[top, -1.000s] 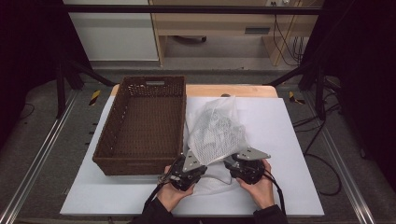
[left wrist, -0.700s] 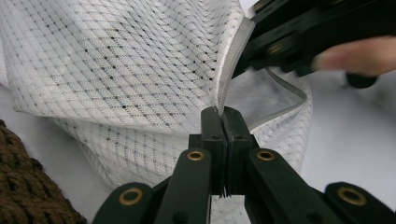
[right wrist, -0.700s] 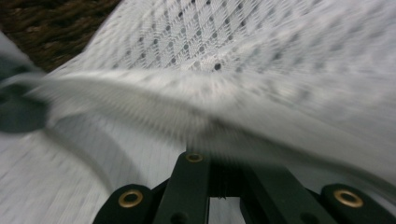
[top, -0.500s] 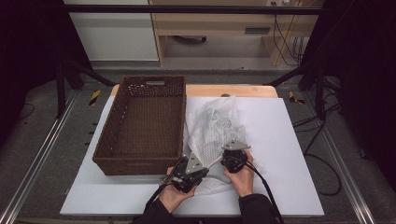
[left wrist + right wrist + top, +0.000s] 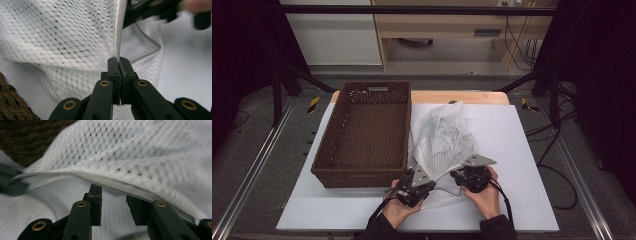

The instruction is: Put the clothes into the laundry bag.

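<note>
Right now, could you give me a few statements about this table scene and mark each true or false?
1. The left gripper is shut on the mesh bag's zipper edge. True.
2. The right gripper is clamped shut. False: its jaws stand apart, below the zipper edge.
3. The wicker basket holds folded towels. False: it is empty.
4. The basket lies left of the bag in the high view. True.

Left gripper [image 5: 119, 61] jaws clamped (right gripper [image 5: 113, 195] jaws apart).
</note>
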Motion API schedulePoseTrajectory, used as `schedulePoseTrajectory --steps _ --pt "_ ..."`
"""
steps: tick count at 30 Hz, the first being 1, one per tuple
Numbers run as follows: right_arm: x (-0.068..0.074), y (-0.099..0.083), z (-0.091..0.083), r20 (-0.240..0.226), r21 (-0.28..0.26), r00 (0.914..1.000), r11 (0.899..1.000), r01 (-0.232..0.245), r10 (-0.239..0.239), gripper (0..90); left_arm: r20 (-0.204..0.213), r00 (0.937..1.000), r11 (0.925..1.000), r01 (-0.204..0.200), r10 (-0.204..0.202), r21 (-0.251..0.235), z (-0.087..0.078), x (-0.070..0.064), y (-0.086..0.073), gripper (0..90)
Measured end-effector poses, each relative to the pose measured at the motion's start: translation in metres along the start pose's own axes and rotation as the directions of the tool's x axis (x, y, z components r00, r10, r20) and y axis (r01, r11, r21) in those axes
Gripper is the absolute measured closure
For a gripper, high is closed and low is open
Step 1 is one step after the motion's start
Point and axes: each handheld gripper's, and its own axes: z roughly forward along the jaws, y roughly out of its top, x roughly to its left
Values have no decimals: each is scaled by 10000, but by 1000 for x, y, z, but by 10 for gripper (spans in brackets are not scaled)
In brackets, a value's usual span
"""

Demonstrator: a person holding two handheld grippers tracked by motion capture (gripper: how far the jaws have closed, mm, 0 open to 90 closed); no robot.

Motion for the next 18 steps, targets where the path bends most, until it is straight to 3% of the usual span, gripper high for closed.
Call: schedulePoseTrajectory --steps 3,5,7,9,12,14,16,18 --pt "-10 -9 -32 -94 -510 9993 9980 -361 356 658 -53 10000 9999 -27 28 105 4 0 -1 881" --pt "-20 -13 -43 198 -752 9988 9962 -432 448 646 -32 10000 9998 -6 7 201 8 0 -3 874" --pt "-36 -15 -49 934 -932 9925 9931 -707 794 610 -5 10000 9995 -49 49 328 12 0 -4 841" --pt "-50 -20 -45 1611 -703 9818 9934 -906 1010 558 55 9999 9992 -108 106 380 14 0 -5 770" --pt "-66 -32 -28 1942 56 9704 9890 -1476 1437 555 16 10000 9997 -67 66 218 9 -2 -4 667" --pt "-73 -40 -19 2259 617 9645 9861 -1545 1370 559 -124 9998 9999 -123 123 50 1 -3 -4 600" --pt "-78 -46 -19 2095 346 9619 9818 -1867 1756 589 -165 9998 9999 -112 111 -90 -8 -4 -7 538" --pt "-78 -46 -22 2111 469 9596 9787 -2001 1860 662 -312 9995 9999 -30 26 -142 -16 -4 -14 506"
